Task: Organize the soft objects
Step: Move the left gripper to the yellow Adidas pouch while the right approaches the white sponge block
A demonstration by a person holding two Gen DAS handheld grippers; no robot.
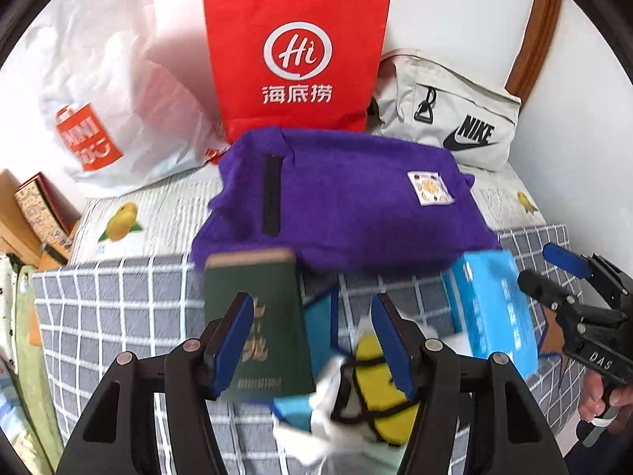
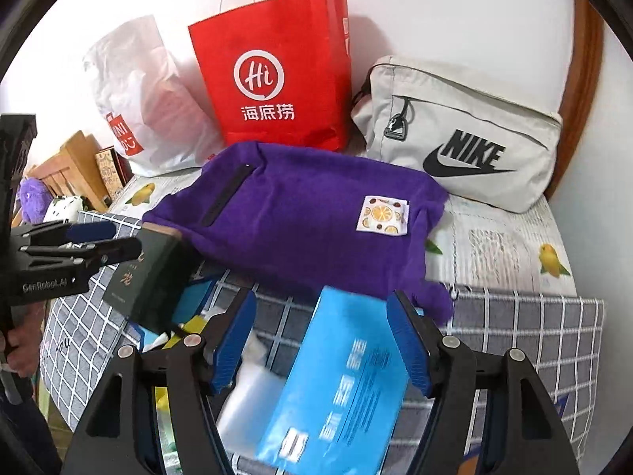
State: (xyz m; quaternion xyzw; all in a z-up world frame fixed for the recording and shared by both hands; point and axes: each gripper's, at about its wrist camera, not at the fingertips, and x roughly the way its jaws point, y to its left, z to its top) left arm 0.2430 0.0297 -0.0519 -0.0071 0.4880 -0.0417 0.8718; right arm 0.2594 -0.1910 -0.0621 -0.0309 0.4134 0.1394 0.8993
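Jaws are spread wide on both grippers, so the blue packet [image 2: 340,380] just in front of the purple bag [image 2: 300,221] should be squeezed gently mid-body, not by a floppy corner.

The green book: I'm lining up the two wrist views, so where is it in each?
Left wrist: the green book stands lower centre-left, beside the left gripper, just below the purple bag.
Right wrist: it sits at the left edge, in front of the bag's near-left corner.
Shared landmark: the red paper bag behind.
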